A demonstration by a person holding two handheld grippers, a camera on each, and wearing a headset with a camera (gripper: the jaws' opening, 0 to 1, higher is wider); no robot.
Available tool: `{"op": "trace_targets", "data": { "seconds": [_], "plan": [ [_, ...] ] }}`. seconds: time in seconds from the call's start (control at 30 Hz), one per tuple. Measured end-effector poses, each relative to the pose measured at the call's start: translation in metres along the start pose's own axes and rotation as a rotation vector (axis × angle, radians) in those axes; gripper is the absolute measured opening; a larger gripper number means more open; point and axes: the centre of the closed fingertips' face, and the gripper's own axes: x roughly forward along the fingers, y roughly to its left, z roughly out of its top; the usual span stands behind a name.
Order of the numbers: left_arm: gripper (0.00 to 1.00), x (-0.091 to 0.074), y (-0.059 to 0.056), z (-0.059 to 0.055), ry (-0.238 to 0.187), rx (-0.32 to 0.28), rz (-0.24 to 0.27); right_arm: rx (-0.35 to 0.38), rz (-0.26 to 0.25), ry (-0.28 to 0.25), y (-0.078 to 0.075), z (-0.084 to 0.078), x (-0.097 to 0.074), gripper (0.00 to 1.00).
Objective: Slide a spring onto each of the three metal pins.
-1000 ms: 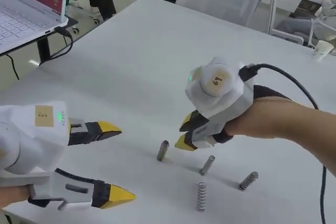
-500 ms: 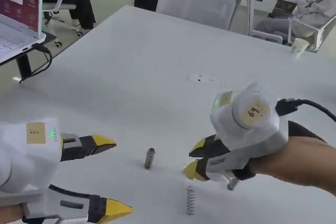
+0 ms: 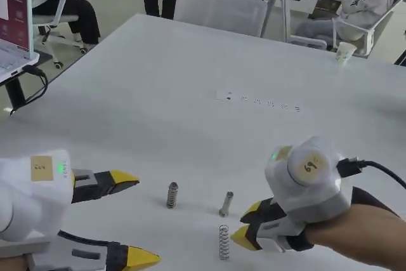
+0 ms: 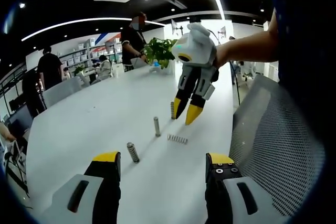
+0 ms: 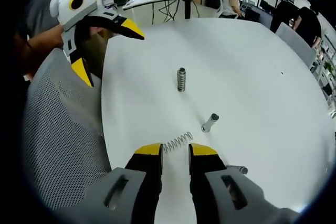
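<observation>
Steel: R gripper (image 5: 176, 151) has come down to loose spring (image 5: 177, 141) (jaws apart, empty), pickup for bare pin (image 3: 226, 204) next; L gripper (image 3: 134, 220) gapes.

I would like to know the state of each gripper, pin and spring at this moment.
Left gripper: open wide, empty.
Loose spring: lying flat on the table.
Right gripper: slightly open, empty, tips beside the loose spring.
Left pin: standing, spring on it.
Middle pin: standing, bare, no spring.
</observation>
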Motion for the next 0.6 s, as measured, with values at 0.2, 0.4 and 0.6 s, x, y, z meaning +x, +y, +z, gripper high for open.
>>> {"op": "trace_targets", "data": {
  "seconds": [0.2,0.4,0.6],
  "plan": [
    [0.61,0.0,-0.001,-0.001,0.002,0.0,-0.004,0.047,-0.004,0.057,0.003,-0.01,0.014,0.19],
    [0.61,0.001,-0.002,-0.002,-0.003,-0.004,-0.005,0.138,-0.053,0.104,-0.003,-0.013,0.028,0.23],
    [0.6,0.0,-0.001,-0.002,-0.008,-0.005,-0.003,0.197,-0.078,0.151,0.0,-0.014,0.042,0.22]
  ]
}}
